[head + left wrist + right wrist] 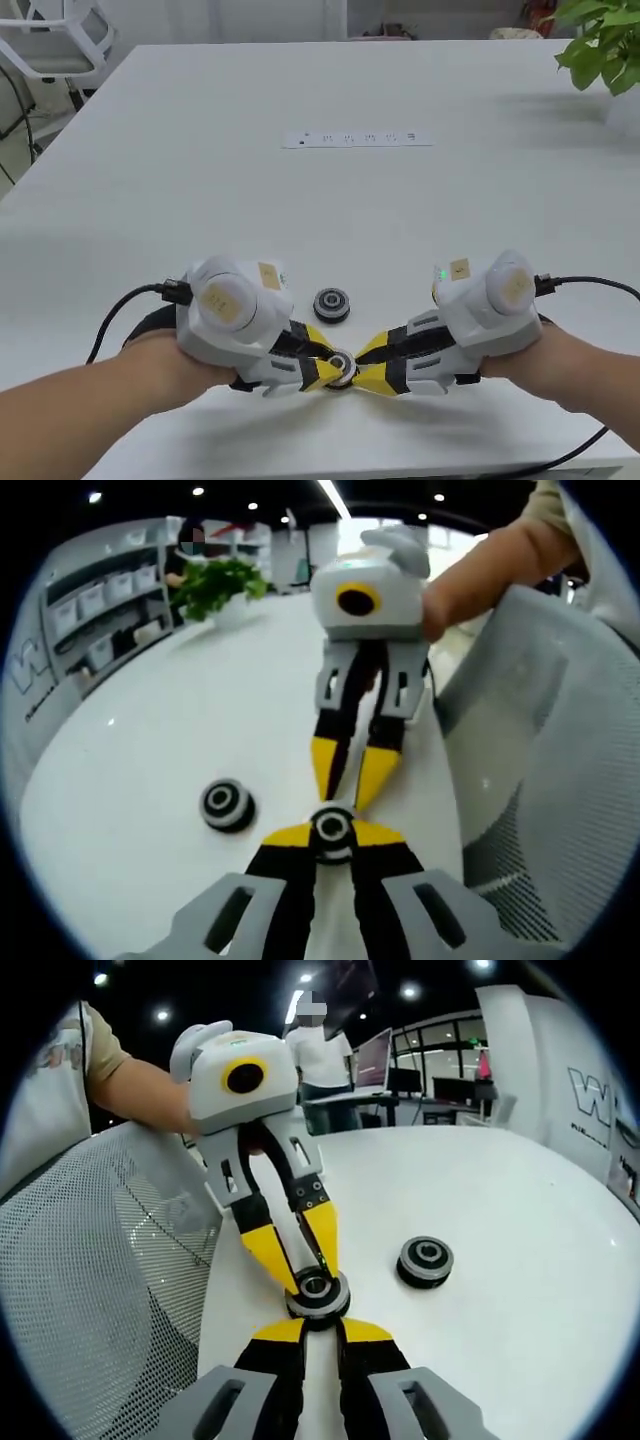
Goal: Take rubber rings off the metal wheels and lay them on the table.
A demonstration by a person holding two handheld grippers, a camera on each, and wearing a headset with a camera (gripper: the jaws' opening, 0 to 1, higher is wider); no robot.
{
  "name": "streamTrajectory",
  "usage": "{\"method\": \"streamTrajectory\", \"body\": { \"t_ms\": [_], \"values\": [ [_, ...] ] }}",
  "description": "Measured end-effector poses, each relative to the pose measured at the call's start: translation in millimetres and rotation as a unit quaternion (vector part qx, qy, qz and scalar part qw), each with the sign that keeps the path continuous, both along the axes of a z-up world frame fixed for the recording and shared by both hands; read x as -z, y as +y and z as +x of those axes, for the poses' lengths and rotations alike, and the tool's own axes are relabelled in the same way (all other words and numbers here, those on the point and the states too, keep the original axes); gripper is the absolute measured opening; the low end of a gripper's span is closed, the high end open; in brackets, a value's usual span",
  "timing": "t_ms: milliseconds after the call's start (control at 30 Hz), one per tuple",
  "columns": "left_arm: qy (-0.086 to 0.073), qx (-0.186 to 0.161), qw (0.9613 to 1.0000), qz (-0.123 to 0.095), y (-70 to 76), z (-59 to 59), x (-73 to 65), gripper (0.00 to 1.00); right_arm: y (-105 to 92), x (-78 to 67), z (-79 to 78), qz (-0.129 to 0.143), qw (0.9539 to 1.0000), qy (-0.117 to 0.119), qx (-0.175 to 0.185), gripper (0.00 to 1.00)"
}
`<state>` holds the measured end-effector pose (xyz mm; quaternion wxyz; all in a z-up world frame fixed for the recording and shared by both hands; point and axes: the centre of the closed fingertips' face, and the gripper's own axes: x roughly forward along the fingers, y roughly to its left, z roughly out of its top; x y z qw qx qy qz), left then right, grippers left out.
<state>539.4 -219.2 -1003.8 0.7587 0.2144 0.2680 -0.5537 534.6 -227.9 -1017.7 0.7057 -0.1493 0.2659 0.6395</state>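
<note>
Nearest the head camera, the left hand-held gripper and the right hand-held gripper meet nose to nose at the near edge of the white table, each one gripped by a hand. Between their yellow tips sits a small metal wheel, raised slightly off the tabletop.

In the left gripper view, the left hand-held gripper has its jaws drawn narrow, with the wheel seated between the yellow tips. The right hand-held gripper comes in from the top of that view. Its two fingers are nearly together, with only a thin slit between them, and their ends rest on the far rim of the wheel.

The right gripper view shows the same meeting from the other side. The right hand-held gripper has its jaws narrow just under the wheel, and the left hand-held gripper pinches the wheel from above.

A second wheel lies flat on the table just beyond the grippers, touched by neither. It wears a black rubber ring around its rim. It also shows in the left gripper view and the right gripper view.

Farther back on the table lies a white power strip. A leafy plant stands at the far right corner.
</note>
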Motion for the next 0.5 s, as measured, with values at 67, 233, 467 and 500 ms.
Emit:
{"method": "streamTrajectory", "body": {
  "t_ms": [67,233,467,500],
  "values": [
    [0.0,0.0,1.0,0.0,0.0,0.1,0.1,0.13,-0.1,0.6,0.3,0.004,0.9999,0.012,0.008,0.07],
    [-0.001,0.0,1.0,0.0,-0.2,0.3,0.1,0.13,-0.7,2.0,-0.6,0.001,0.9996,0.025,0.015,0.05],
    [-0.003,0.0,1.0,0.001,-0.1,0.7,0.0,0.13,-0.3,2.7,-3.5,0.004,0.9982,0.054,0.026,0.0],
    [-0.003,0.0,1.0,0.001,-0.1,0.7,0.0,0.12,-0.4,2.7,-3.5,0.005,0.9979,0.058,0.029,0.0]
  ]
}}
